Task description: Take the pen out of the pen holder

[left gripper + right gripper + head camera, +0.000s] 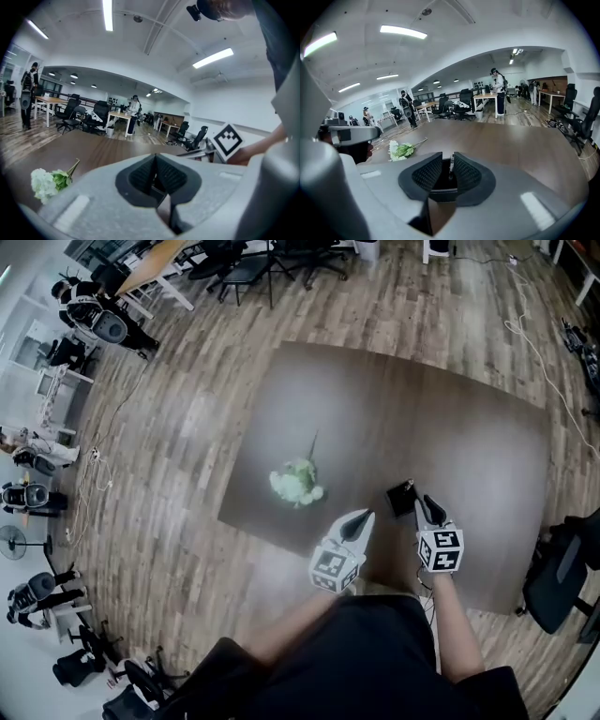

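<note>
Wood-plank floor (187, 427), dark brown table (450, 418), black office chairs (251, 266), ceiling strip lights (108, 14).

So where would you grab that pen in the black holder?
By the upper shaft of the pen, above the rim of the pen holder. It stands nearly upright, so come from the near side with the right gripper, a jaw on each side, then lift straight up.

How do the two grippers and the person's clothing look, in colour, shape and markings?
Both the left gripper and right gripper have pale grey bodies, black ribbed fingers, and a white cube with black square markers. The person wears black clothing.
</note>
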### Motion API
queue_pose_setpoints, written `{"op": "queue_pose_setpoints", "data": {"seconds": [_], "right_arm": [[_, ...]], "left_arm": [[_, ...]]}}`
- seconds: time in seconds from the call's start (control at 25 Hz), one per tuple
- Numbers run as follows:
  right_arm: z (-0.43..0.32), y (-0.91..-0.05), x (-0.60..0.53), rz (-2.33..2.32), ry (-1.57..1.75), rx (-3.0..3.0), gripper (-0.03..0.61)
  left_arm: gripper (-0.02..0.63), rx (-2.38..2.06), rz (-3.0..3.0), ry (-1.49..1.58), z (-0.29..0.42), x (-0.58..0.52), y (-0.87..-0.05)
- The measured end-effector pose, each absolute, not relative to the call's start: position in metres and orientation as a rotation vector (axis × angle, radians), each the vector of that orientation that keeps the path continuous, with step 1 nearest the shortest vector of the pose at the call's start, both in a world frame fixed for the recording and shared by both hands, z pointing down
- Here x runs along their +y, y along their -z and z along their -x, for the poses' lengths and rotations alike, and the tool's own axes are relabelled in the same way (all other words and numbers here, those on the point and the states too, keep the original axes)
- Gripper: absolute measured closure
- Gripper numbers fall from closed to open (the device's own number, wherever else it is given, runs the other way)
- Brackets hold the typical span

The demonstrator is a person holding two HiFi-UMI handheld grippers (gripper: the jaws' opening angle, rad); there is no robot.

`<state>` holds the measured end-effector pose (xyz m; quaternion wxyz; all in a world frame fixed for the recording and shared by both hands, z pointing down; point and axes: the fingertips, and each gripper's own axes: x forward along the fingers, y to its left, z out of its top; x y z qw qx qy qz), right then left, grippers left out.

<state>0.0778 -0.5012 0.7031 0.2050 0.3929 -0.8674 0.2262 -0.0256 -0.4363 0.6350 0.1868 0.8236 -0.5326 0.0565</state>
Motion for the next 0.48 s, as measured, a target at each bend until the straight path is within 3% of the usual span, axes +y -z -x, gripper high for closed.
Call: {"op": "queue_pose_setpoints", "data": {"seconds": [0.48], "right_arm": [[-0.038,-0.745,-0.562,-0.924,-0.703,-2.389,0.459]], "left_arm": [[0.611,-1.541,-2.253,-0.217,0.033,-0.486,-0.641]]}}
